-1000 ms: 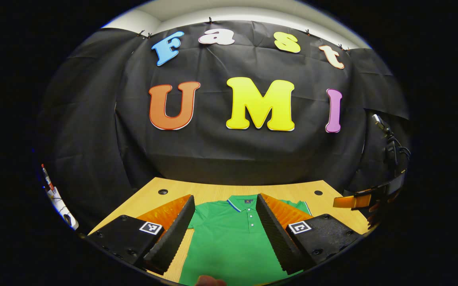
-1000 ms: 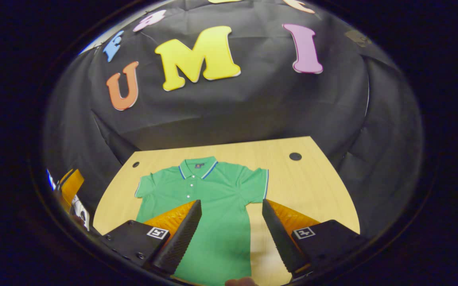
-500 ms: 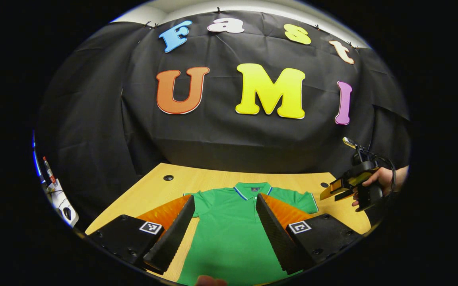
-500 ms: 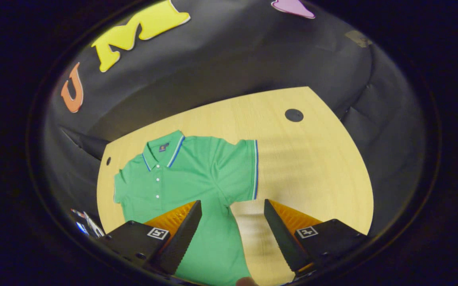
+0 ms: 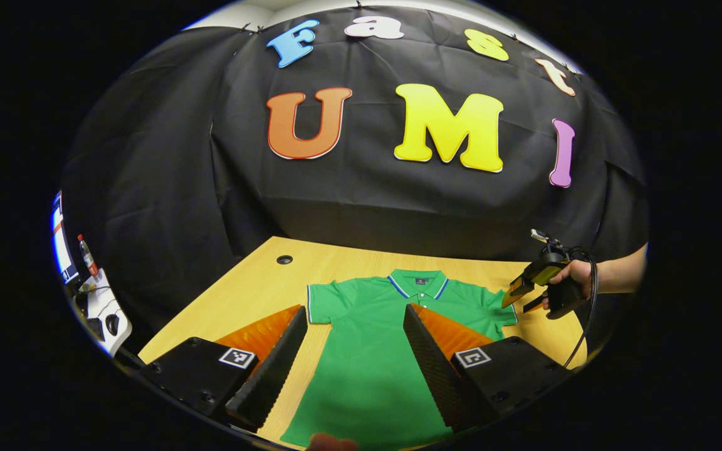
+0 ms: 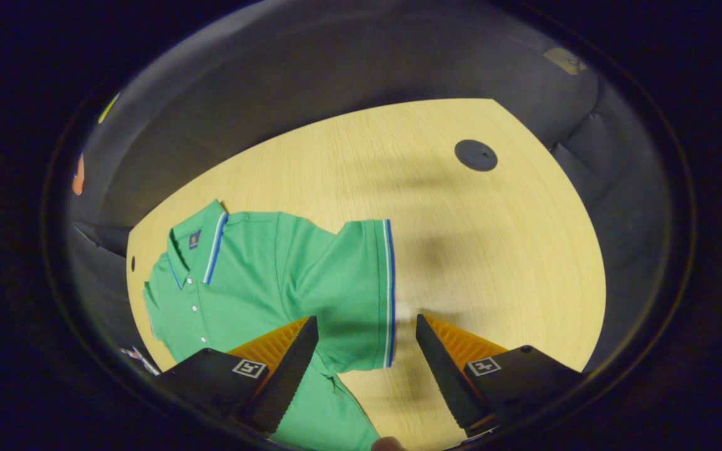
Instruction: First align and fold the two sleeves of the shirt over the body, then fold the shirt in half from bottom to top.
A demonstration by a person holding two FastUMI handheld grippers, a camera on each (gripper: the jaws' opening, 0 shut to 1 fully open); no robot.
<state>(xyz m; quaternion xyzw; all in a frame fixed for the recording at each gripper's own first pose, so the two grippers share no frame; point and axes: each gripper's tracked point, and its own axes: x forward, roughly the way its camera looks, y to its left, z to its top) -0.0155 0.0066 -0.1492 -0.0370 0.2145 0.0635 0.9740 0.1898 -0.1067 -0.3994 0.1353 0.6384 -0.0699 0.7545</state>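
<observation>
A green polo shirt (image 5: pixel 373 351) lies flat on the wooden table (image 5: pixel 254 288), collar at the far end and both short sleeves spread out. My left gripper (image 5: pixel 355 308) hovers open above the shirt's lower body, its fingers astride the left half of the chest. In the right gripper view the shirt (image 6: pixel 254 269) lies to the left, and its right-hand sleeve (image 6: pixel 361 294), edged with a blue and white stripe, reaches in between my fingers. My right gripper (image 6: pixel 366 319) is open just over that sleeve's hem. The left gripper view shows the right gripper (image 5: pixel 516 300), held by a hand (image 5: pixel 577 275), close above the sleeve.
Dark round holes sit in the table's far corners (image 6: pixel 476 155) (image 5: pixel 284 259). Bare wood (image 6: pixel 492 263) stretches right of the sleeve. A white side surface with a bottle (image 5: pixel 88 260) stands off the table's left edge. Black cloth walls close the back.
My right gripper has moved forward and down to the right-hand sleeve, which now lies between its fingers. The left gripper has drawn back a little and tipped down. Both stay open.
</observation>
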